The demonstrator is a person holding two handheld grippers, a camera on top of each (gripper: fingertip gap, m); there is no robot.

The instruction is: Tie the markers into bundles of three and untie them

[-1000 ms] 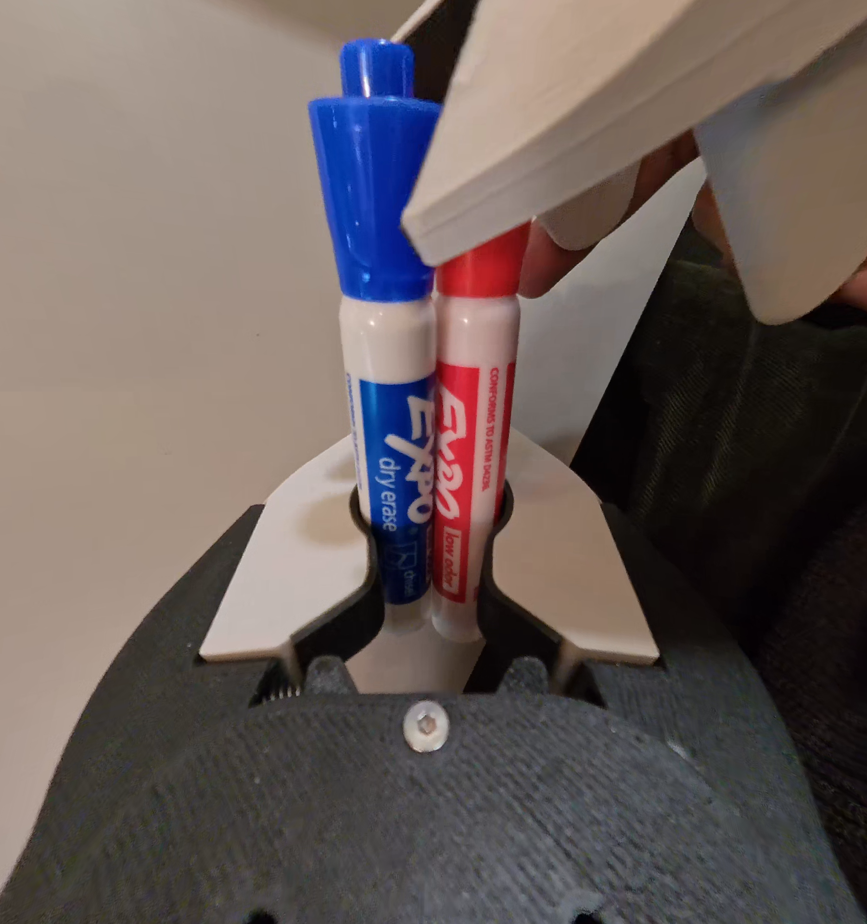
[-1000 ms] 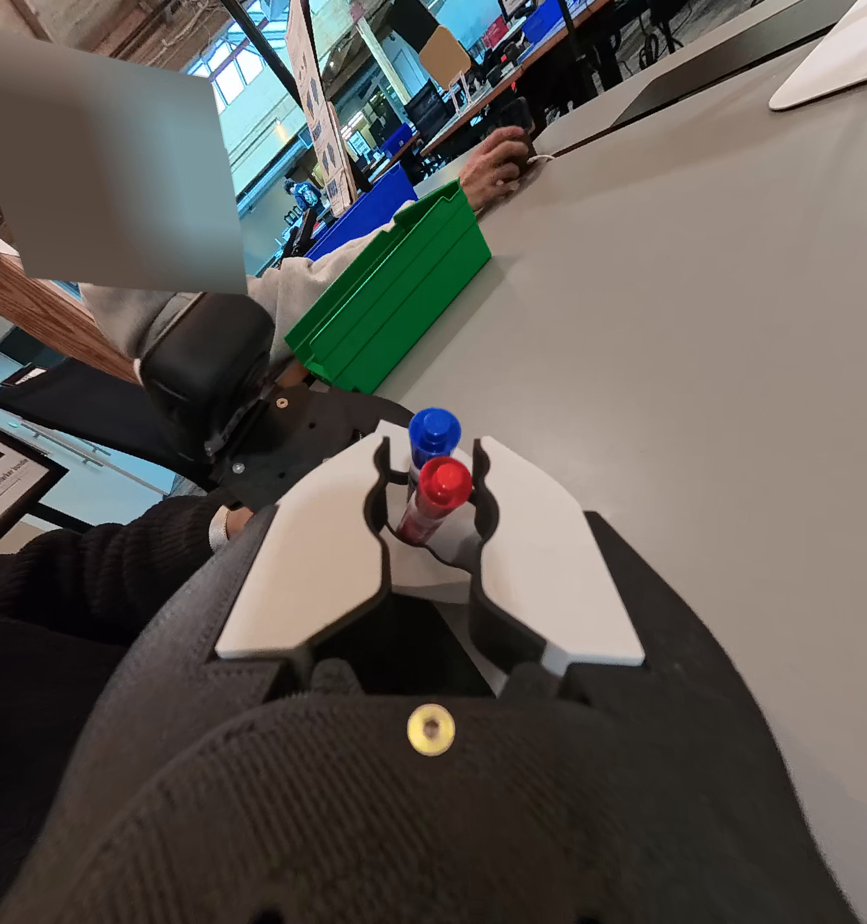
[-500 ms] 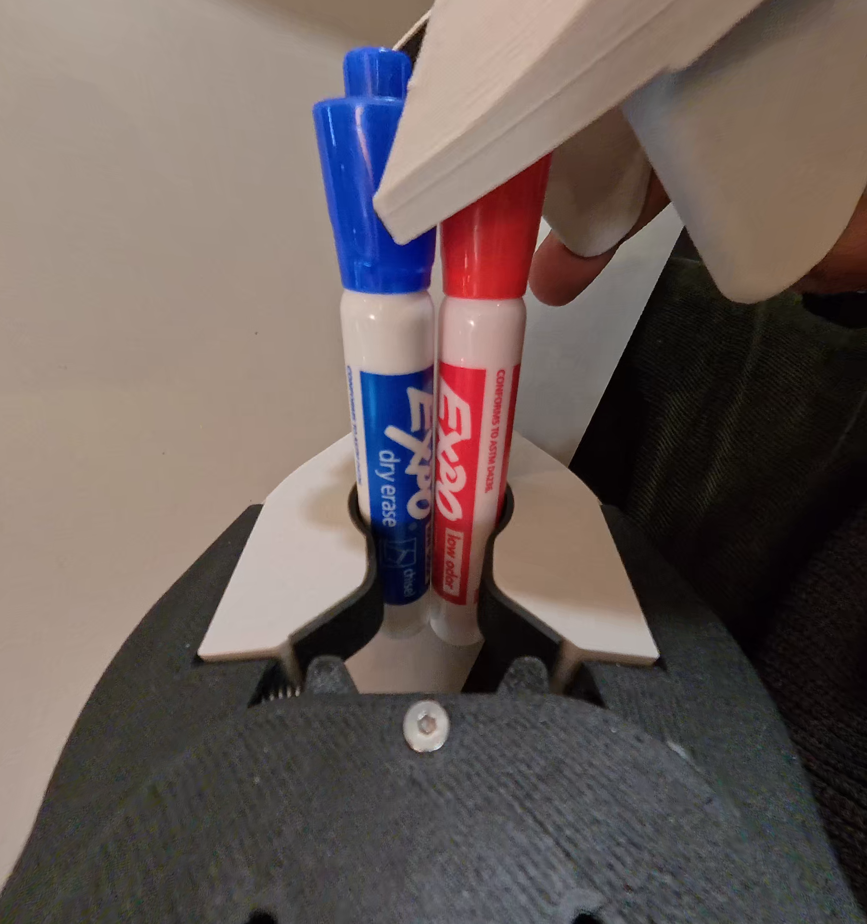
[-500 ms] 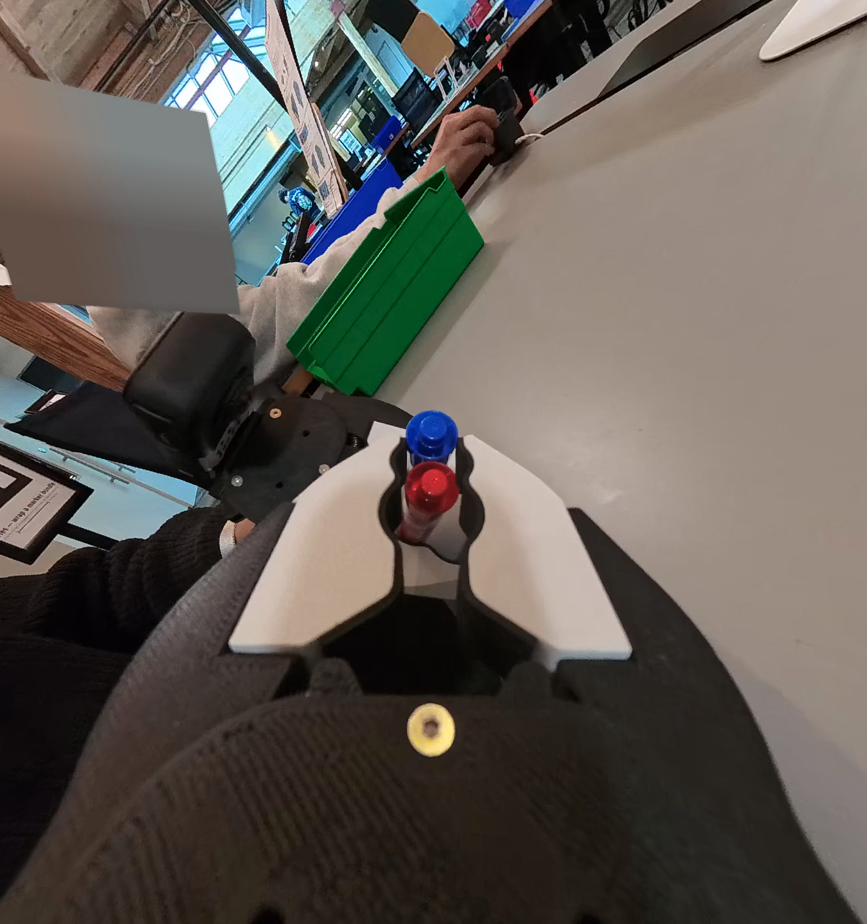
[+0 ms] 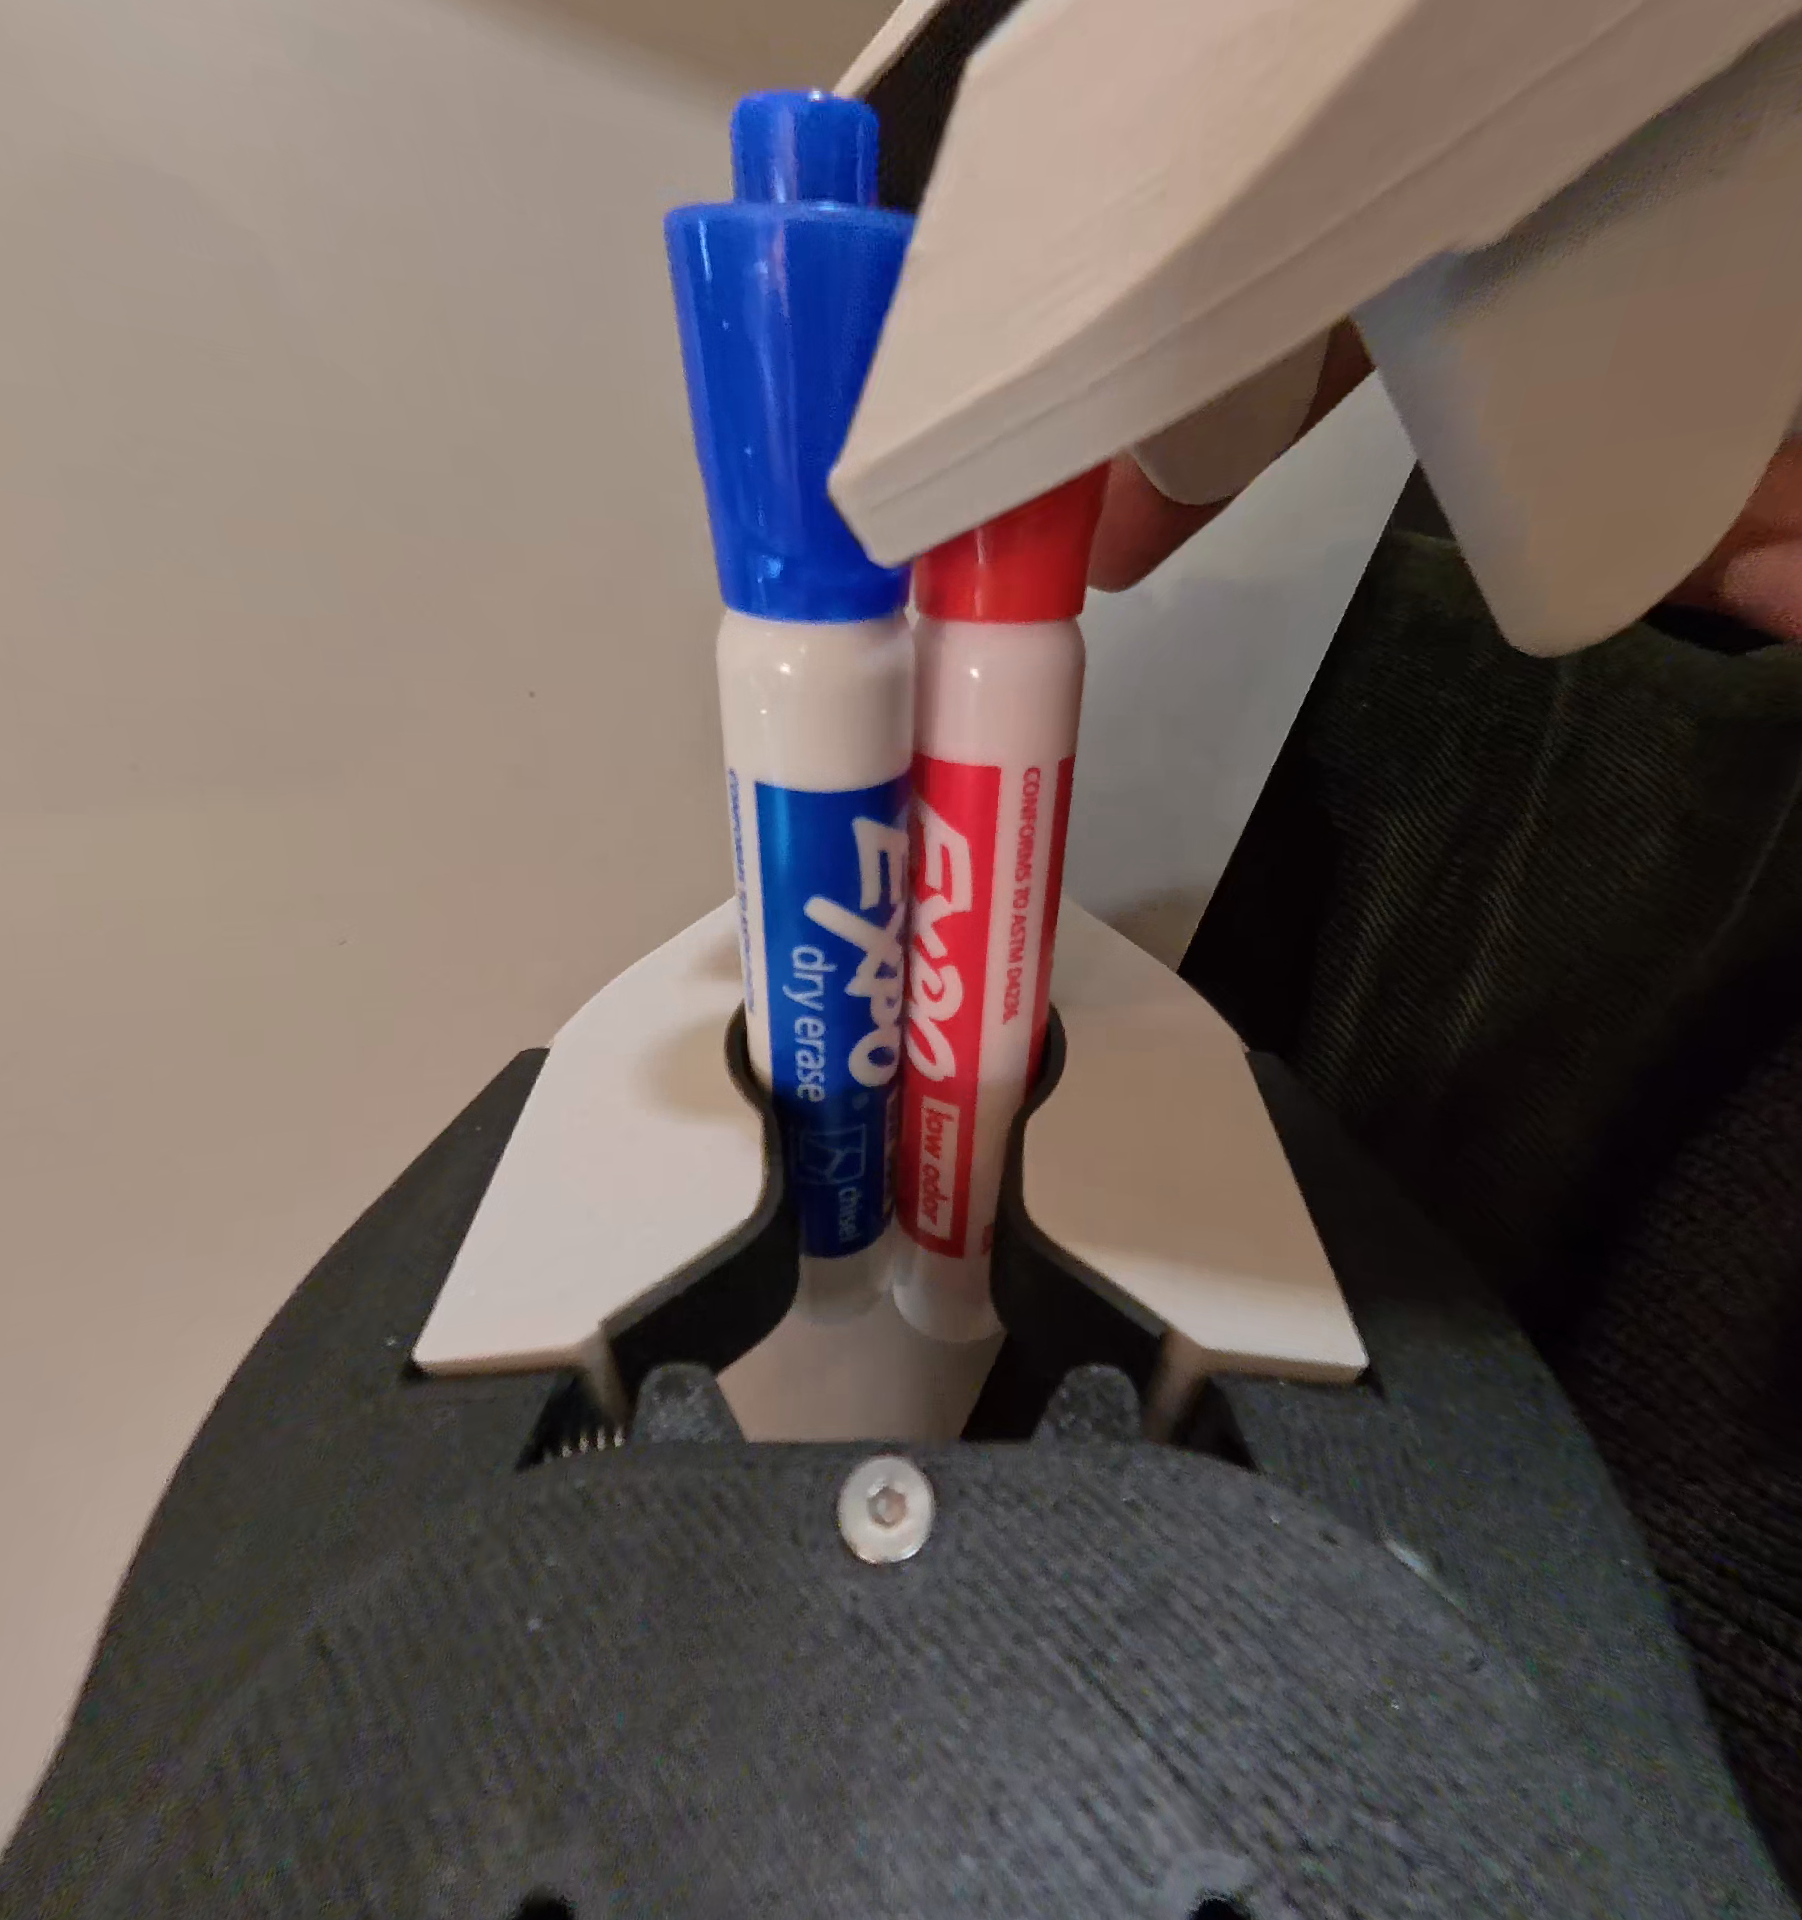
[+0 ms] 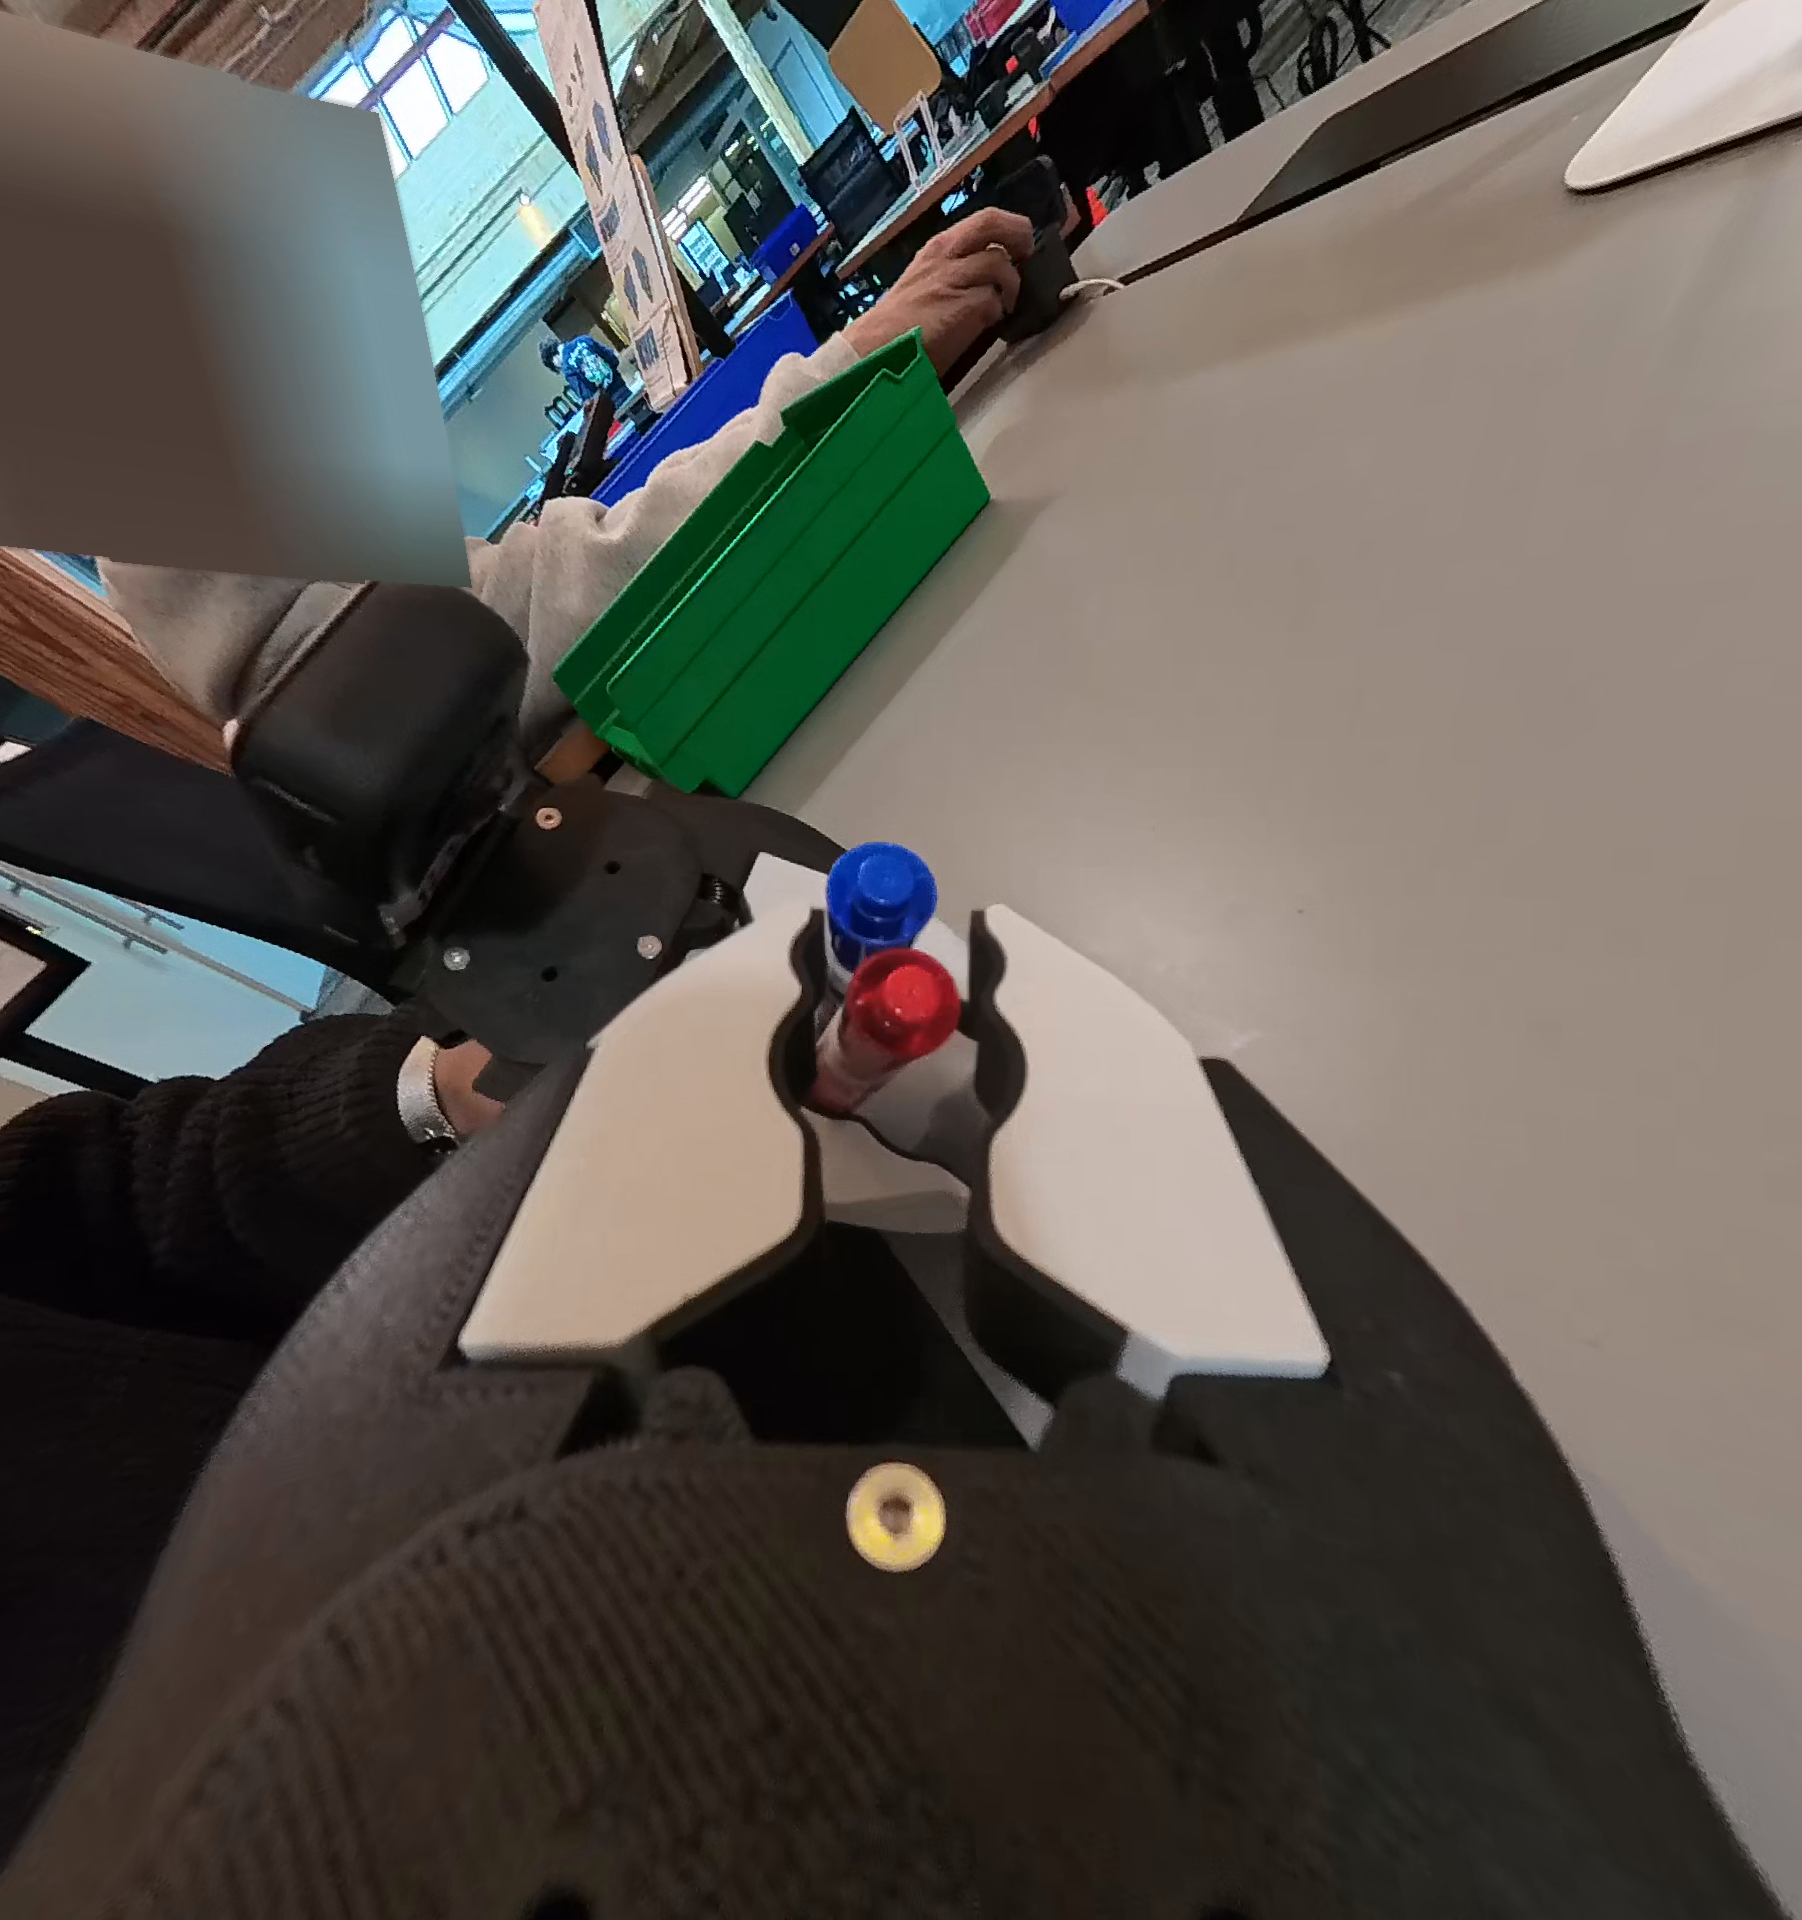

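Note:
My left gripper (image 5: pixel 897 935) is shut on a blue marker (image 5: pixel 814 790) and a red marker (image 5: pixel 990 831), held side by side with their caps pointing away. My right gripper (image 6: pixel 886 925) comes at them from the cap end. Its white fingers (image 6: pixel 689 1143) stand a little apart on either side of the red cap (image 6: pixel 902 1003), and the blue cap (image 6: pixel 881 888) sits at their tips. In the left wrist view one right finger (image 5: pixel 1136 260) covers most of the red cap (image 5: pixel 1011 561). The left gripper's black body (image 6: pixel 564 935) shows beyond the markers.
A grey table (image 6: pixel 1396 727) runs to the right. A green bin (image 6: pixel 793 582) stands at its left edge with a blue bin (image 6: pixel 720 384) behind. Another person's sleeve and hand (image 6: pixel 959 270) rest at the far edge. A black armrest (image 6: pixel 377 707) is at left. About 9 cm separates my left fingertips from my right.
The right fingers narrowed around the red cap half a second ago and now stand slightly wider. In the left wrist view the right finger has come lower over the red cap. The left grip is unchanged.

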